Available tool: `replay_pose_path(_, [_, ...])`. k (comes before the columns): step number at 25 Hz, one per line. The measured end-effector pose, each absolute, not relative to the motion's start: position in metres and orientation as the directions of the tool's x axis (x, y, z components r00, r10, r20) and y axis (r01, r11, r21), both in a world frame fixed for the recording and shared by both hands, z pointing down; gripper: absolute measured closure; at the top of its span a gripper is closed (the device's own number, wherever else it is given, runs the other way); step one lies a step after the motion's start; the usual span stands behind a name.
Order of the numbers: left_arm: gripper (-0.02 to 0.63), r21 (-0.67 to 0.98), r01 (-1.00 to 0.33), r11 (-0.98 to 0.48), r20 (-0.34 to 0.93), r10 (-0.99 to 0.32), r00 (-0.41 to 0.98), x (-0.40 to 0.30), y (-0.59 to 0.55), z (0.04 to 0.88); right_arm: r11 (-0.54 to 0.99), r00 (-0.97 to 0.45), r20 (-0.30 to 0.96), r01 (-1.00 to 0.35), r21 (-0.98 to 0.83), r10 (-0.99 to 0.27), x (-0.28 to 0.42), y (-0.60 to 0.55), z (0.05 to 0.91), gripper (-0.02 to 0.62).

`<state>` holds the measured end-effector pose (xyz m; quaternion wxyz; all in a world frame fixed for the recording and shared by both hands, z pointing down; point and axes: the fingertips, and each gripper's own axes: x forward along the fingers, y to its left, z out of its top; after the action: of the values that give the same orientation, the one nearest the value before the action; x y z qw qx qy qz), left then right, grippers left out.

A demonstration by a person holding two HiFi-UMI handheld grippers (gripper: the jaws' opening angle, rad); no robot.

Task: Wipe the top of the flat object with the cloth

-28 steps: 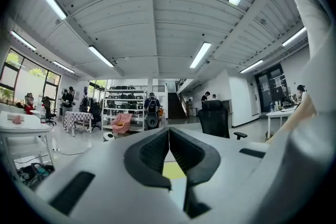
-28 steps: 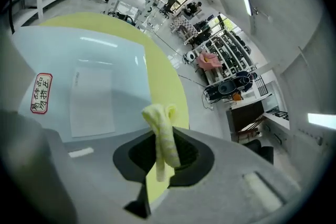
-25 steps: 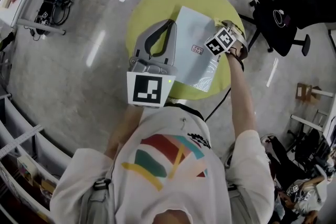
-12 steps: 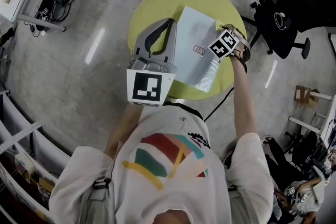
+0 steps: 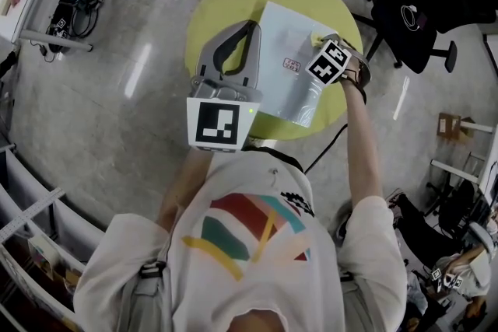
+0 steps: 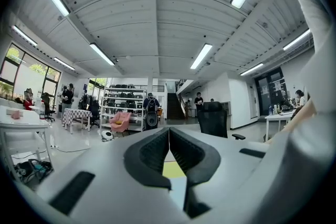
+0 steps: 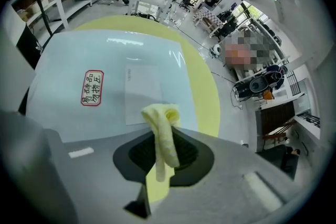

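So the flat object (image 7: 105, 60) is a pale bluish-white pack, glossy enough to catch the ceiling lights. It's got a red-bordered sticker (image 7: 92, 87) with red characters on it and a plain white paper patch (image 7: 143, 93) next to that. It lies skewed on the round yellow table (image 5: 226, 8) and takes up a good part of the top.

The right gripper (image 7: 161, 149) is clamped on the cloth (image 7: 160, 123), a small pale yellow rag bunched into a narrow strip. Its folded end pokes out past the jaw tips and the loose tail hangs down between the pads. From the right gripper view the cloth sits over the pack just beside the white patch, towards the pack's edge. Can't honestly tell if it's pressing on the surface or just above it. In the head view that gripper is at the pack's far right corner.

The left gripper (image 6: 169, 136) has its jaws closed together with nothing in them. It's held up near the left side of the table, and its camera looks out across the room, not at the pack
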<state>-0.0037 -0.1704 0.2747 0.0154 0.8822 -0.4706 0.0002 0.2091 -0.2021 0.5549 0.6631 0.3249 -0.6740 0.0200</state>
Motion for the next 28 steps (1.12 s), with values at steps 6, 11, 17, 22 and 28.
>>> replay_pose_path(6, [0.591,0.037,-0.824,-0.565,0.016,-0.825,0.566,-0.002,-0.168,0.275,0.799,0.064,0.923,-0.480,0.361,-0.379,0.199,-0.181,0.555,0.568])
replay_pose_path(11, [0.591,0.033,-0.820,-0.571,0.015,-0.820,0.572,0.000,-0.167,0.276,0.802,0.045,0.932,-0.495,0.333,-0.359,0.191,-0.166,0.555,0.568])
replay_pose_path(17, [0.591,0.034,-0.817,-0.575,0.019,-0.817,0.576,0.002,-0.167,0.276,0.814,0.017,0.948,-0.509,0.281,-0.317,0.181,-0.146,0.554,0.568])
replay_pose_path(22, [0.591,0.034,-0.815,-0.578,0.021,-0.815,0.579,0.004,-0.168,0.278,0.804,-0.027,0.965,-0.560,0.201,-0.260,0.170,-0.125,0.552,0.568])
replay_pose_path(28, [0.591,0.037,-0.822,-0.568,0.004,-0.823,0.569,0.005,-0.170,0.280,0.826,-0.060,0.972,-0.541,0.159,-0.226,0.156,-0.093,0.552,0.568])
